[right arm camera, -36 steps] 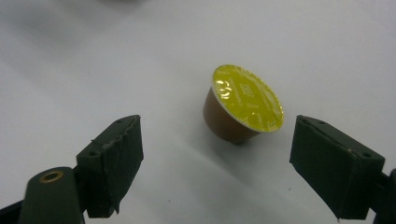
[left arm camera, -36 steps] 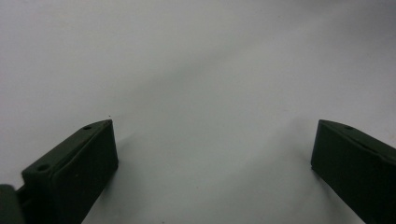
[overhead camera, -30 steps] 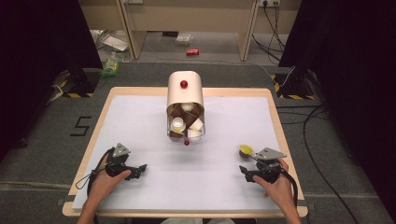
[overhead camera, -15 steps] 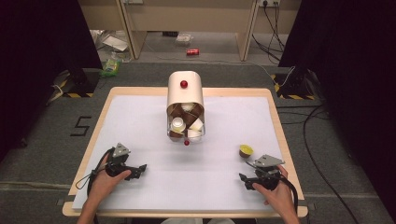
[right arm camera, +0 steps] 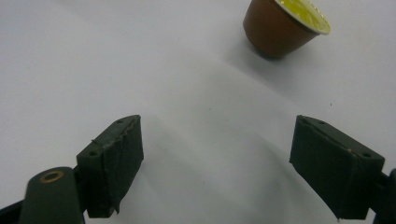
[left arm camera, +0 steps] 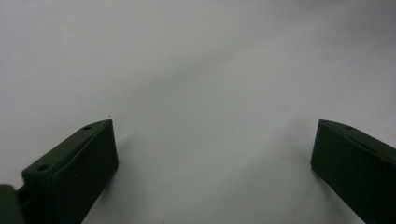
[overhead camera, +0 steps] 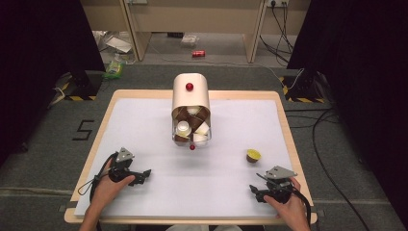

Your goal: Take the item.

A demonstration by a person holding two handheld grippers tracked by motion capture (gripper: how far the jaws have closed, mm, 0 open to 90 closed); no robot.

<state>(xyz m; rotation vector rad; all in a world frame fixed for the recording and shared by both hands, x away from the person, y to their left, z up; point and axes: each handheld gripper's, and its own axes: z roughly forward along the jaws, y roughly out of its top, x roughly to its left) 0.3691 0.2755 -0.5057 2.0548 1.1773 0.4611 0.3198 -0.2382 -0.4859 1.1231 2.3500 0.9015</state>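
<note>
— Brown capsule [overhead camera: 253, 155] with the yellow lid, where is it?
— On the white table [overhead camera: 144, 125], upright, ahead of the right gripper [overhead camera: 258, 189], apart from it.
— Jaws?
— Spread and empty; left gripper [overhead camera: 144, 174] too.

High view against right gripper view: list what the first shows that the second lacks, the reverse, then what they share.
The high view alone takes in the capsule dispenser with its red knob, the left tongs and the wooden table rim. The right gripper view alone gives a close look at its two black pads, standing wide apart with nothing between them. Both share the brown capsule with the yellow lid, the right tongs and the white table sheet.
</note>
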